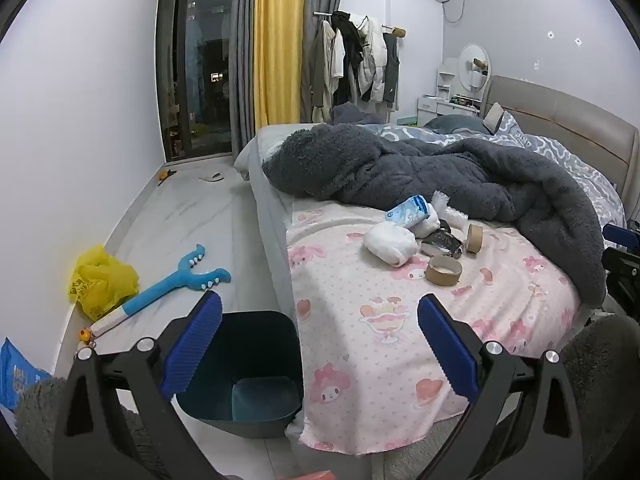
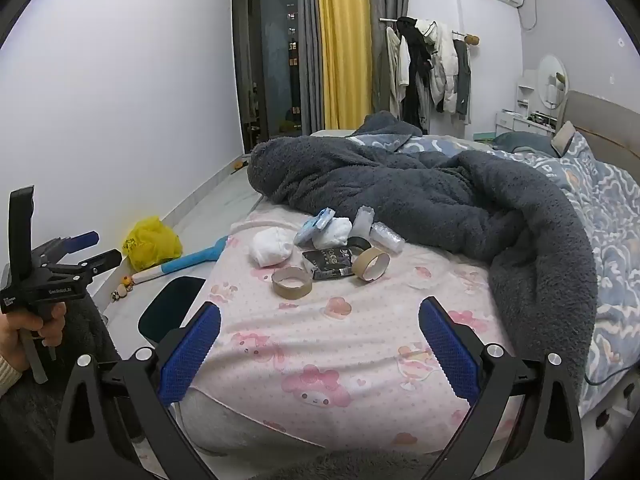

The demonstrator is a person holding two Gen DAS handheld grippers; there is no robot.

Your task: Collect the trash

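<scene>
Trash lies in a heap on the pink blanket (image 2: 340, 360) of the bed: a white crumpled wad (image 2: 271, 246) (image 1: 390, 245), a blue-white packet (image 2: 315, 225) (image 1: 408, 211), a black wrapper (image 2: 329, 265) (image 1: 442, 242), two cardboard tape rolls (image 2: 292, 282) (image 2: 371, 265) (image 1: 443, 270) and clear bubble wrap (image 2: 386, 238). A dark teal bin (image 1: 244, 372) (image 2: 170, 310) stands on the floor at the bed's corner. My left gripper (image 1: 320, 340) is open and empty above the bin and bed edge. My right gripper (image 2: 320, 340) is open and empty over the blanket, short of the heap.
A dark grey fluffy blanket (image 2: 440, 192) is piled behind the trash. On the floor by the wall lie a yellow plastic bag (image 1: 102, 280), a blue toy stick (image 1: 168, 290) and a blue packet (image 1: 20, 380). The left gripper's body (image 2: 60, 272) shows at the right view's left edge.
</scene>
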